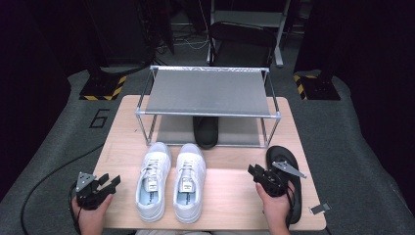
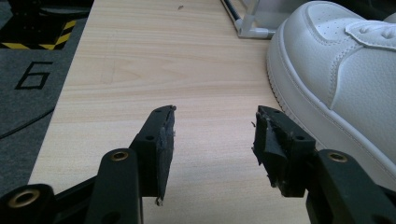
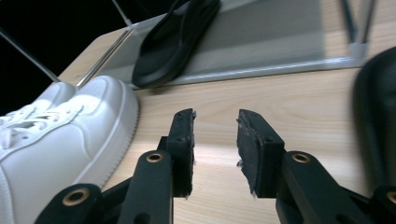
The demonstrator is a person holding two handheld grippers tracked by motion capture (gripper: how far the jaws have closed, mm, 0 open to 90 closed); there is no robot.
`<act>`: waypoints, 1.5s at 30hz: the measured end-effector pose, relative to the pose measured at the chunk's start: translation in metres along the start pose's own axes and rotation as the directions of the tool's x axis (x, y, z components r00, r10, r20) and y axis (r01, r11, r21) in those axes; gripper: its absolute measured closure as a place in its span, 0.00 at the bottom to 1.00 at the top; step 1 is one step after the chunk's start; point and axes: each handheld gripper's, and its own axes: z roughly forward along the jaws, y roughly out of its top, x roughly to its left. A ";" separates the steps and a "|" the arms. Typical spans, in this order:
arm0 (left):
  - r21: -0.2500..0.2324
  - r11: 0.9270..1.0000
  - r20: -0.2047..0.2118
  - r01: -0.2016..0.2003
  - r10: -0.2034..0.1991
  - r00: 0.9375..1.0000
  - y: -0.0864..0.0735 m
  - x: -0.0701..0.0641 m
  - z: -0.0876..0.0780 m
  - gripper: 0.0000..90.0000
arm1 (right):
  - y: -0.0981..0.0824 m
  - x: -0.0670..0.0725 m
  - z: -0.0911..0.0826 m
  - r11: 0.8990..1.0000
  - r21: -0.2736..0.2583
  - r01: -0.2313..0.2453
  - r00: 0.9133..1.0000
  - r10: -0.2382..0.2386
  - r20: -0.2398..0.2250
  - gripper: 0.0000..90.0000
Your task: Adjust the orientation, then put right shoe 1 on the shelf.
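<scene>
The right gripper point(image 1: 259, 175) is hovering low over the near right part of the surface point(image 1: 230, 196), its fingers point(image 3: 181, 135) standing partly apart with nothing between them, only bare wood showing in the gap. Just to its right a black sandal point(image 1: 288, 183) is lying flat by the surface's right edge, and this looks like the thing to be picked up, since its partner, the second black sandal point(image 1: 205, 131), is already sitting on the lower tier of the shoe rack point(image 1: 208, 113) farther back. To do the step well, the person should be swinging the gripper toward the sandal's side edge or strap, widening the fingers enough to straddle the sole, and closing on a firm part and not the thin rim, so the sandal is not drooping when lifted. The left gripper point(image 1: 111, 182) is resting at the near left corner, its fingers point(image 2: 161, 140) wide apart and empty, just beside the left white sneaker point(image 1: 152, 180); it should be keeping clear. The right white sneaker point(image 1: 190, 178) is standing between the two hands, so the carrying path to the rack should be passing to the right of it, then going in under the top shelf beside the stowed sandal
</scene>
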 end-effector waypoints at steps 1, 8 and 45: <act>0.013 1.000 0.006 -0.003 0.003 1.000 0.000 0.000 -0.001 0.53 | -0.001 -0.002 -0.003 1.000 -0.004 0.000 1.000 0.000 0.013 0.74; 0.014 1.000 0.004 -0.007 0.007 1.000 0.001 -0.001 -0.001 0.53 | -0.007 -0.016 -0.027 0.999 -0.038 -0.002 0.997 0.005 0.081 0.73; -0.003 1.000 0.003 -0.003 0.003 1.000 0.001 0.000 0.001 0.53 | -0.025 -0.042 -0.032 0.998 0.023 -0.050 0.978 0.044 0.205 0.91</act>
